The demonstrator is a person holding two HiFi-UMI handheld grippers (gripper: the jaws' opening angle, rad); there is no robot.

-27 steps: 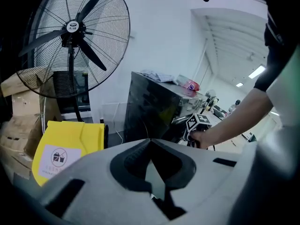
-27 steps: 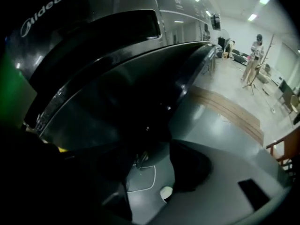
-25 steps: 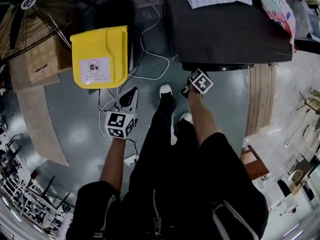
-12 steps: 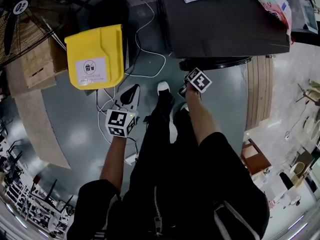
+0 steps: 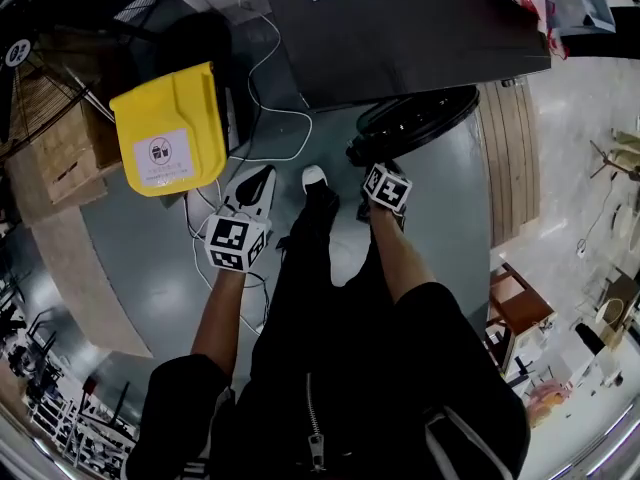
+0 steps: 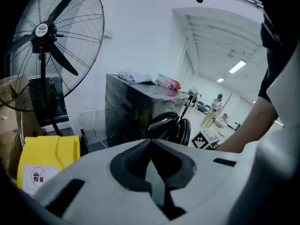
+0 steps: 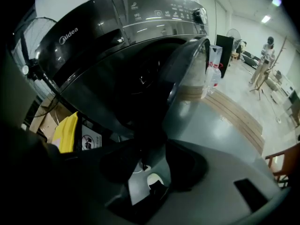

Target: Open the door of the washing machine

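The dark front-loading washing machine (image 7: 117, 46) fills the right gripper view, and its black top (image 5: 400, 28) lies ahead in the head view. Its round door (image 7: 185, 78) stands swung partly out from the drum opening, seen from above as a dark ring (image 5: 420, 118). My right gripper (image 7: 140, 149) points steeply down at the door's lower rim, which runs in between its jaws; they have been closing and grip it. From the head view that gripper (image 5: 365, 163) sits at the ring's near end. My left gripper (image 5: 262, 178) hangs to the left over the floor, shut and empty, its tips (image 6: 150, 144) meeting.
A yellow bin (image 5: 165, 133) stands left of the machine with wooden crates (image 5: 60, 158) and a floor fan (image 6: 51, 41) beyond. White cables (image 5: 270, 98) trail across the grey floor. The person's shoes (image 5: 318, 193) are between the grippers. Bagged bottles (image 7: 213, 67) stand right of the machine.
The door has swung out from the machine's front, and the right gripper has come back toward the person with it. The left gripper has drifted a little to the left.
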